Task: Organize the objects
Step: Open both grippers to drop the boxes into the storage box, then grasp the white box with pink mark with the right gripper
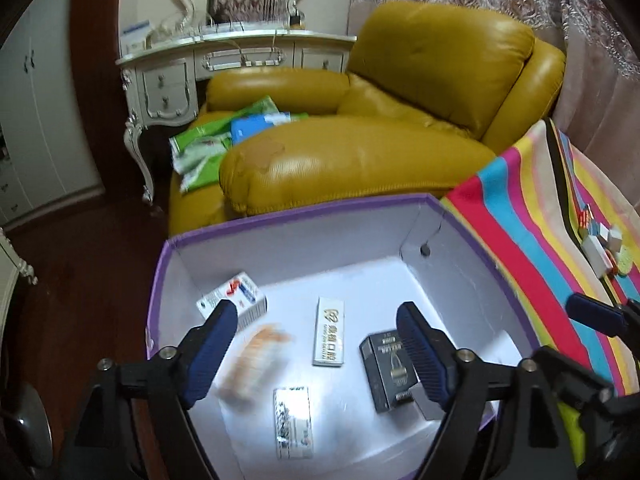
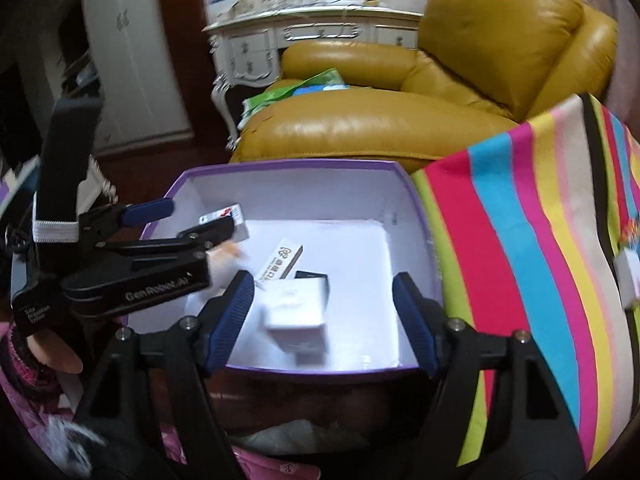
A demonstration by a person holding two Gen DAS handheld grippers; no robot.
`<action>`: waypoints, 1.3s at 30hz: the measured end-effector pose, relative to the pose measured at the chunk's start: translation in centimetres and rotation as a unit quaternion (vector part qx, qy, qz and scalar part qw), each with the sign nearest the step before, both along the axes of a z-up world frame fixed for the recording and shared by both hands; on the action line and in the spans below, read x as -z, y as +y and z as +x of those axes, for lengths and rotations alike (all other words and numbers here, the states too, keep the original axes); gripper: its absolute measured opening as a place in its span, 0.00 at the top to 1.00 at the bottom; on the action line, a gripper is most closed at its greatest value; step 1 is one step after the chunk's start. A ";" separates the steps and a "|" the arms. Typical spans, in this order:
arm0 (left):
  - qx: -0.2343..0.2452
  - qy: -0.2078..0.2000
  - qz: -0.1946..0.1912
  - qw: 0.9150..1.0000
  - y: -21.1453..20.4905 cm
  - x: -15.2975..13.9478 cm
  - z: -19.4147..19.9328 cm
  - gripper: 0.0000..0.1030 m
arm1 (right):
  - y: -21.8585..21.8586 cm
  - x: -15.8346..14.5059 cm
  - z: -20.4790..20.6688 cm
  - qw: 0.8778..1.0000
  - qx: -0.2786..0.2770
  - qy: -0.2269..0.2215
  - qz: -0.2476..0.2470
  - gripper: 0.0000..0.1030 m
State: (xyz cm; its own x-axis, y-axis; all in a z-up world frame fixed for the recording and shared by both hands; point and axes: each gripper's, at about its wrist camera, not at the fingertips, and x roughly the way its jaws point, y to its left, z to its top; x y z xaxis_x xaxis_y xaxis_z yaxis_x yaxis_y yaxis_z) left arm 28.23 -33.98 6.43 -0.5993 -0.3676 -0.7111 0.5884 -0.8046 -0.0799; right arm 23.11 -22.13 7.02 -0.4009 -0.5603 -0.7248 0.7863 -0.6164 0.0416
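Nearest the lenses, both claws hang over a purple-rimmed white box [image 1: 404, 236]. Left claw [image 1: 316, 344] jaws spread, nothing pressed between the blue pads; a blurred orange-and-white packet [image 1: 256, 360] lies just beside the left pad. Right claw [image 2: 324, 322] likewise spread, a blurred white carton [image 2: 298, 320] between the pads but clear of both. Left claw's body, seen from the right wrist view, reads "GenRobot.AI".

Box floor holds, apart from one another: a flat printed packet [image 1: 293, 422], text unreadable; a black carton [image 1: 386, 372], lettering too small to read; a long white carton [image 1: 330, 332] with a gold heart-like logo and Chinese characters; a white carton with red-and-blue print [image 1: 234, 296] by the far left wall.

Right of the box, a striped cloth [image 1: 536, 236] carries small blocks [image 1: 604, 240]. Beyond, a mustard leather armchair [image 1: 400, 120] holding green and blue packets [image 1: 228, 136]; farther still, a white ornate dresser [image 1: 192, 72].
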 end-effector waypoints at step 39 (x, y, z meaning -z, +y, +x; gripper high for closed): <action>0.282 -0.046 0.042 0.957 23.1 6.2 -32.9 0.00 | 28.2 8.4 -30.1 0.947 0.310 -0.047 0.063 0.00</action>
State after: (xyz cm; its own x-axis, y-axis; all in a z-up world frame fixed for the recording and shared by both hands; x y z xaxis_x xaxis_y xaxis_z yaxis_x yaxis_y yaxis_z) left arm -4.68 -10.89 0.26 -0.6182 0.0579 -0.7839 0.0692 -0.9894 -0.1276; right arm -6.96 6.07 -1.37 -0.5547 -0.1450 -0.8193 0.2680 -0.9634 -0.0110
